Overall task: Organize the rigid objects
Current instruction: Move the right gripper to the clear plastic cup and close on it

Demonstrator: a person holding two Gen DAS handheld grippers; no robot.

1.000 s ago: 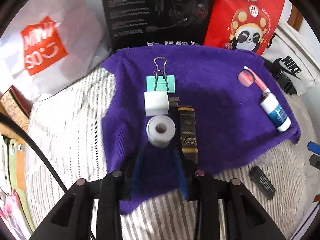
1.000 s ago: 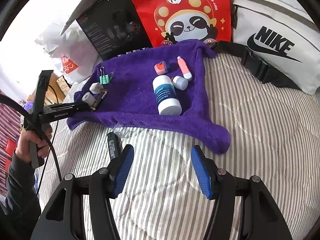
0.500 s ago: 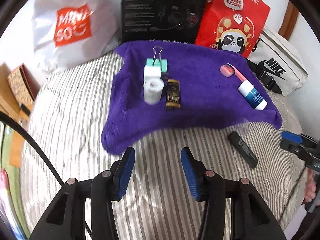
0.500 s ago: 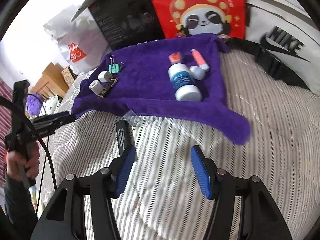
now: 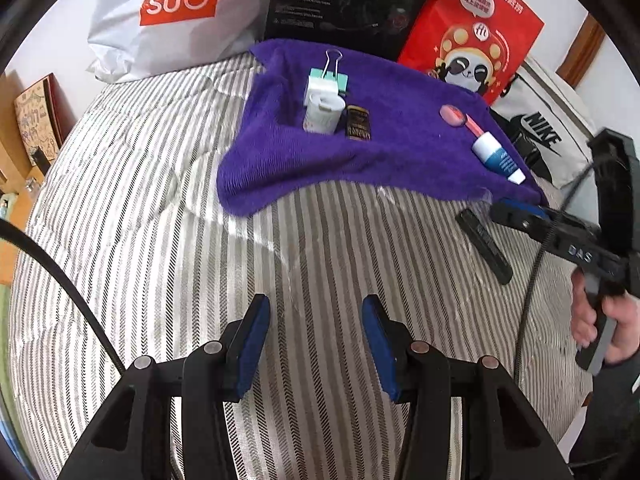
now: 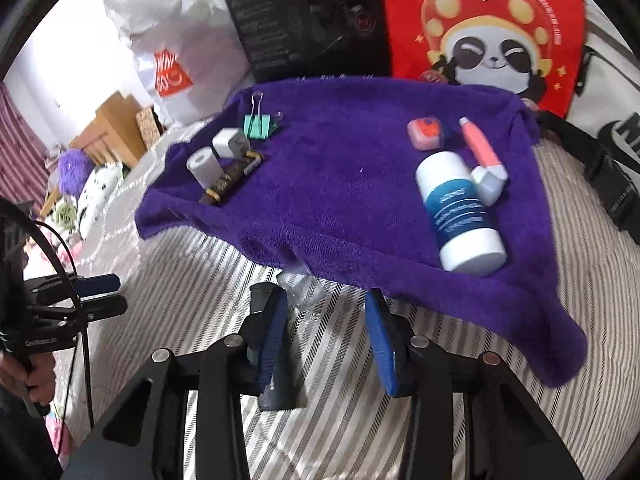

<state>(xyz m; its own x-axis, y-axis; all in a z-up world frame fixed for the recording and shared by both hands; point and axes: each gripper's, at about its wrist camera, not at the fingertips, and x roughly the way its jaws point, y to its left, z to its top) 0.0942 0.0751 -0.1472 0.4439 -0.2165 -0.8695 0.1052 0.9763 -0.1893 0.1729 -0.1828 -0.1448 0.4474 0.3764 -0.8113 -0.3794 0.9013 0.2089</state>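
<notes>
A purple towel (image 5: pixel 384 152) (image 6: pixel 340 184) lies on the striped bed. On its left sit a green binder clip (image 5: pixel 332 76) (image 6: pixel 260 126), a white charger cube (image 6: pixel 230 143), a white tape roll (image 5: pixel 322 114) (image 6: pixel 203 166) and a dark bar (image 5: pixel 358 124) (image 6: pixel 230 180). On its right lie a blue-white bottle (image 5: pixel 498 158) (image 6: pixel 460 212), a pink tube (image 6: pixel 480 148) and a pink case (image 6: pixel 426 133). A black stick (image 5: pixel 484 246) (image 6: pixel 274 372) lies on the bed, under my right gripper's left finger. A small clear object (image 6: pixel 302 290) lies at the towel's edge. My left gripper (image 5: pixel 316 344) is open and empty over bare bedding. My right gripper (image 6: pixel 326 344) is open.
A white Miniso bag (image 5: pixel 176 12), a black box (image 5: pixel 348 0), a red panda bag (image 5: pixel 468 36) and a white Nike bag (image 5: pixel 540 128) stand behind the towel. Wooden furniture (image 6: pixel 116 132) stands beyond the bed on the left.
My left gripper has pulled back from the tape roll, off the towel, open. My right gripper has moved forward to the towel's front edge, over the black stick.
</notes>
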